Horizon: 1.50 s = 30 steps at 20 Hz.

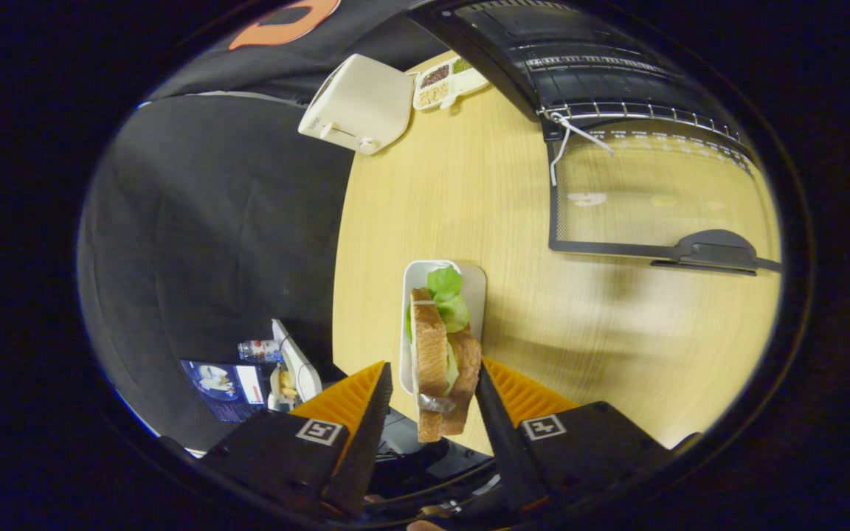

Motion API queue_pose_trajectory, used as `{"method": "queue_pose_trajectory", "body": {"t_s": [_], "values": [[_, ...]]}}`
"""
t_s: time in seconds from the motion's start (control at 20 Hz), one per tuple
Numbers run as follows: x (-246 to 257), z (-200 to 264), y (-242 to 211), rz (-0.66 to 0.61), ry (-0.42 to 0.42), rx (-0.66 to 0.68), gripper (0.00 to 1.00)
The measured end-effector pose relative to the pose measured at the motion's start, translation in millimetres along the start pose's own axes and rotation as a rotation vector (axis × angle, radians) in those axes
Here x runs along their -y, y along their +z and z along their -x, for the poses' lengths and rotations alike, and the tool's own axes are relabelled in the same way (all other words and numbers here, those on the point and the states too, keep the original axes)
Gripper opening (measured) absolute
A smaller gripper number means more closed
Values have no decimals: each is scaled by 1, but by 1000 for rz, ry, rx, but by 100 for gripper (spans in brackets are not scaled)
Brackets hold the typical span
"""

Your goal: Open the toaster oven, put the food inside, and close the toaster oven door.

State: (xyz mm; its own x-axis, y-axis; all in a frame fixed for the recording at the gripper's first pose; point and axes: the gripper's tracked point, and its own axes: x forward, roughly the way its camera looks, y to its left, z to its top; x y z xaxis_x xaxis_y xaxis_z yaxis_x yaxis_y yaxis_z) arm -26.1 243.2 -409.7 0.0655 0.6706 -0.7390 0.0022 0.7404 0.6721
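— Two fingers of the claw stand apart with the sandwich between them; is it gripped?
— I can't tell. The right finger looks close against the bread, but there's a gap on the left, so I wouldn't call it clamped.
— What's off to the left?
— A toaster at the far edge of the worktop, with a tray of grains just beside it. Neither seems part of this job.
— And the sandwich itself?
— It stands on edge over a white dish, likely so the fingers can take it by its two bread faces.
— Further right?
— The oven sits beyond, its door dropped flat onto the worktop, rack showing. Opening looks done; that leaves a clear way in for the food.
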Motion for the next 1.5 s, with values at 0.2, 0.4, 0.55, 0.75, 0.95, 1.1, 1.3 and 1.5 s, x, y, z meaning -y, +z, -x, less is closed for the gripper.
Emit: {"method": "queue_pose_trajectory", "body": {"t_s": [0.2, 0.4, 0.55, 0.75, 0.95, 1.1, 1.3, 1.5], "values": [[-7, 2, -5, -26, 25, -24, 42], [-29, 34, -3, -29, 111, 18, 31], [-43, 72, 9, -84, 204, 97, 31], [-24, 128, 36, -156, 264, 257, 31], [30, 171, 76, -288, 265, 449, 31], [60, 183, 109, -396, 303, 588, 31], [78, 190, 145, -486, 370, 747, 30], [98, 172, 182, -548, 373, 847, 31]]}}
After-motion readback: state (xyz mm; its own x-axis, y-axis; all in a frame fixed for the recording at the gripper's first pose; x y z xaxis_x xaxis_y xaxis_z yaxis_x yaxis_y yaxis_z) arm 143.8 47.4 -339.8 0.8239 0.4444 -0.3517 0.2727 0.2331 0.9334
